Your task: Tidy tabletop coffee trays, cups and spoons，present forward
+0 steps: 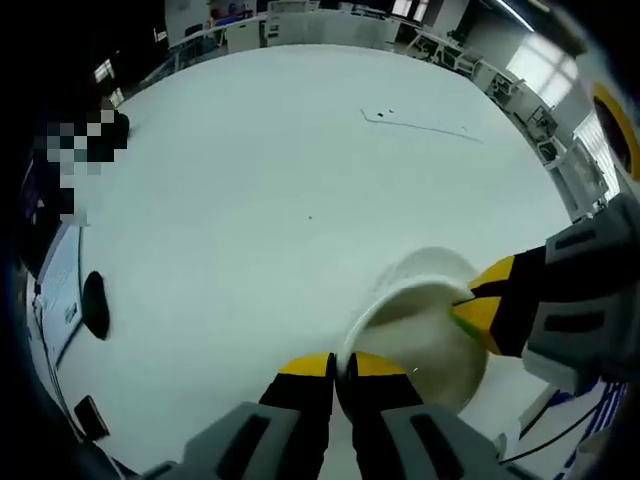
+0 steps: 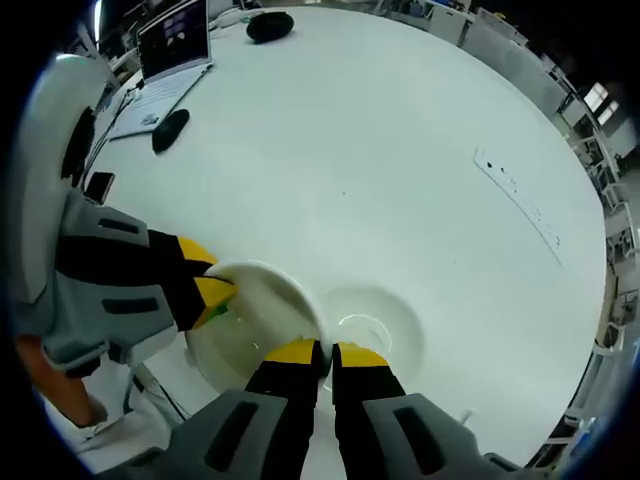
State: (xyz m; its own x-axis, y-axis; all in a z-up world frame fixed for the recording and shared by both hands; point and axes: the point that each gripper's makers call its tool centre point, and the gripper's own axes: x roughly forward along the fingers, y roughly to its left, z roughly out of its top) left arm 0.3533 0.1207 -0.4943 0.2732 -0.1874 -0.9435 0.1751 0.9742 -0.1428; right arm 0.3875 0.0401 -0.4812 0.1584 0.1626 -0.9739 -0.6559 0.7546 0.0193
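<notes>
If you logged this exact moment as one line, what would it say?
left gripper: shut on cup rim | right gripper: shut on cup rim | saucer: on white table, beside cup

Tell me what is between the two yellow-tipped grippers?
A white round cup. The left gripper pinches its rim on one side and the right gripper pinches it on another. Both the left gripper view and the right gripper view show this.

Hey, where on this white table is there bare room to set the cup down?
Bare stretch: the table between the saucer, the laptop and the far line of small marks. Crowded: the near edge, where both grippers clamp the cup beside the saucer.
</notes>
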